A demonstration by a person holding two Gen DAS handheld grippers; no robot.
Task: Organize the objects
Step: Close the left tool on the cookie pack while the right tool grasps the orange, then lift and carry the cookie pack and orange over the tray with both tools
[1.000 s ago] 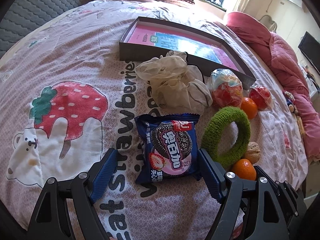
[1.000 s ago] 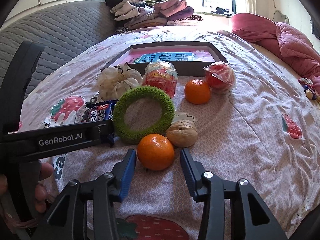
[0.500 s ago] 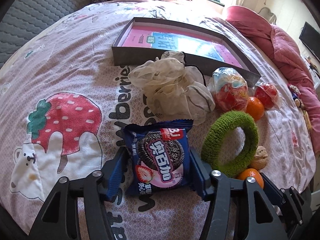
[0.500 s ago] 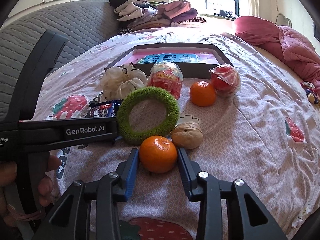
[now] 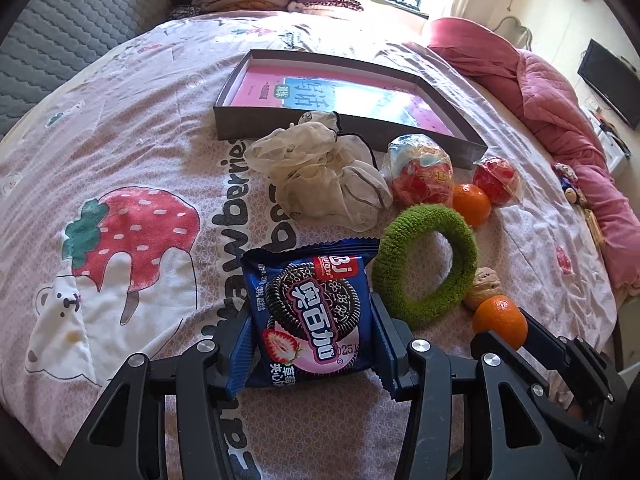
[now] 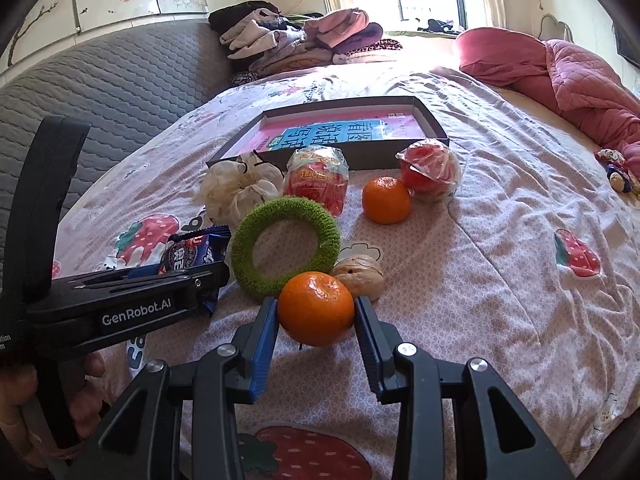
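Left wrist view: the left hand-held gripper [image 5: 312, 344] is closing, its blue pads pressing both sides of a blue cookie packet [image 5: 310, 314] that lies on the strawberry-print bedspread [image 5: 132, 168]. Taking the green fuzzy ring [image 5: 426, 264] as landmark, the packet sits just left of it. A cream scrunchie [image 5: 320, 176] lies beyond the ring, and behind that is a shallow dark box [image 5: 340, 100] with a pink and blue sheet inside. Two wrapped red snacks [image 5: 422, 176] lie past the ring's far edge, with one orange [image 5: 471, 205] between them. A walnut [image 5: 485, 287] touches the ring's right side. A second orange [image 5: 500, 320] sits below it, clamped by the right hand-held gripper [image 5: 504, 332].

Right wrist view: the right hand-held gripper [image 6: 316, 320] grips that near orange [image 6: 316, 308] just in front of the ring [image 6: 286, 246], the walnut [image 6: 360, 278] right behind it. This view alone shows fingers [image 6: 90, 392] on the left tool's handle, the grey quilted headboard [image 6: 120, 92] and one pile of folded clothes [image 6: 300, 44]. The packet [image 6: 192, 254] is half hidden behind the left tool's body.
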